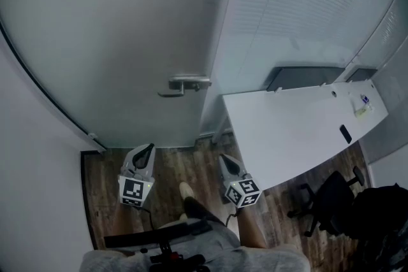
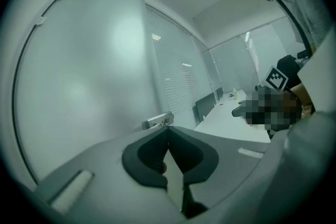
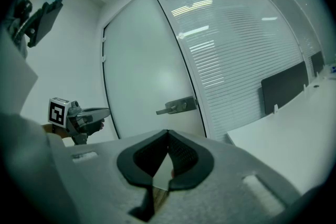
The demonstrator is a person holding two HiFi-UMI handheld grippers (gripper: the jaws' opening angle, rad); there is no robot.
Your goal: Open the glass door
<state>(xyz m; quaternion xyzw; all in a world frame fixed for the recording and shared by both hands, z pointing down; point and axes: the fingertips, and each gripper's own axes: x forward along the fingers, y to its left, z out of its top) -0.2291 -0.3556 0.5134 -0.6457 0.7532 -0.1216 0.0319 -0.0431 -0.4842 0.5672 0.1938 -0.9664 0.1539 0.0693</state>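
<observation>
Frosted glass door point(image 1: 121, 41) with metal lever handle point(image 1: 185, 84)

Left tongs point(image 1: 149, 148), right tongs point(image 1: 224, 160): pale grey tapered shells, dark grey pads point(image 2: 147, 161). White cube point(image 1: 134, 191) with black square markers behind each. Thin black cable point(image 1: 150, 218). Grey garment point(image 1: 217, 245), light shoe point(image 1: 186, 190).

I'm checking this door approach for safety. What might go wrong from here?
Both claws are shut: the left claw and right claw would knock the handle or the glass door rather than grip it unless one opens first. The desk corner sits close beside the right claw, so a sideways swing might bump it.
</observation>
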